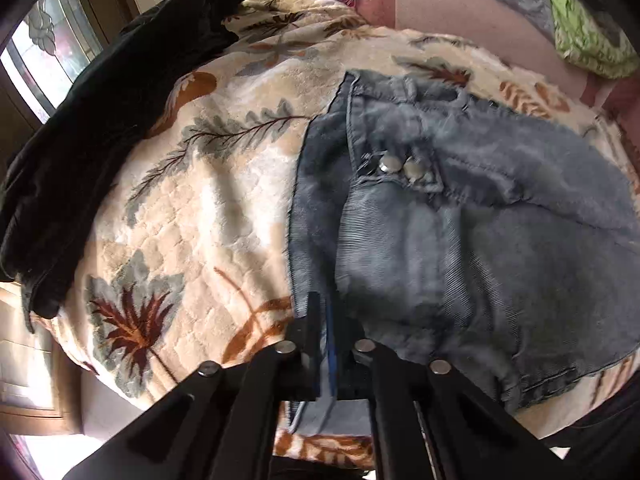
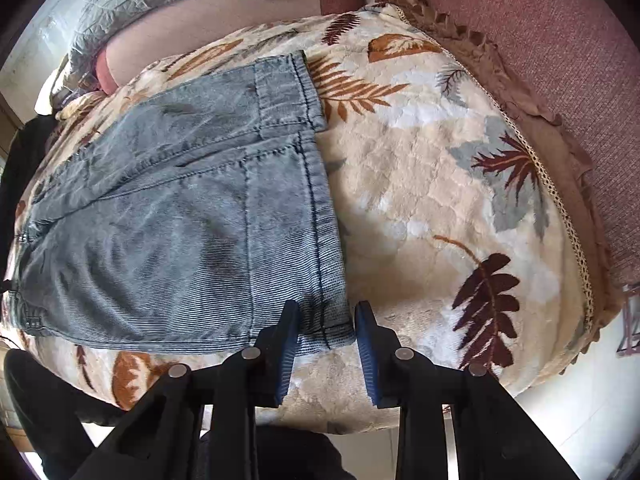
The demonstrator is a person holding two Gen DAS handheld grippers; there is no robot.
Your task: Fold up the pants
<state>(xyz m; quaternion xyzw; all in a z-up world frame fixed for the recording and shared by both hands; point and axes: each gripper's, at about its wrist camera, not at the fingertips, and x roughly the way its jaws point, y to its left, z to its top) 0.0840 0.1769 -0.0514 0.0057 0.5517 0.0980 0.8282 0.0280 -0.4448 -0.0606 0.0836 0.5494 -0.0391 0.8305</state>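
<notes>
Both tongs meet the pants [image 2: 180,216]: left gripper [image 1: 334,336] seemingly pinching them, right gripper [image 2: 326,332] wide.

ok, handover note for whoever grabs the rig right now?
Left gripper: jaws look shut at the near waist-end edge of the jeans; fabric between them not clearly seen.
Right gripper: jaws open, straddling the near hem corner, not clamped.
Jeans lie folded on the leaf blanket, hems stacked on the right, waist buttons on the left.
Done: at least one fold.
Left: probably close right jaws on the hem, fold toward the waist.
</notes>
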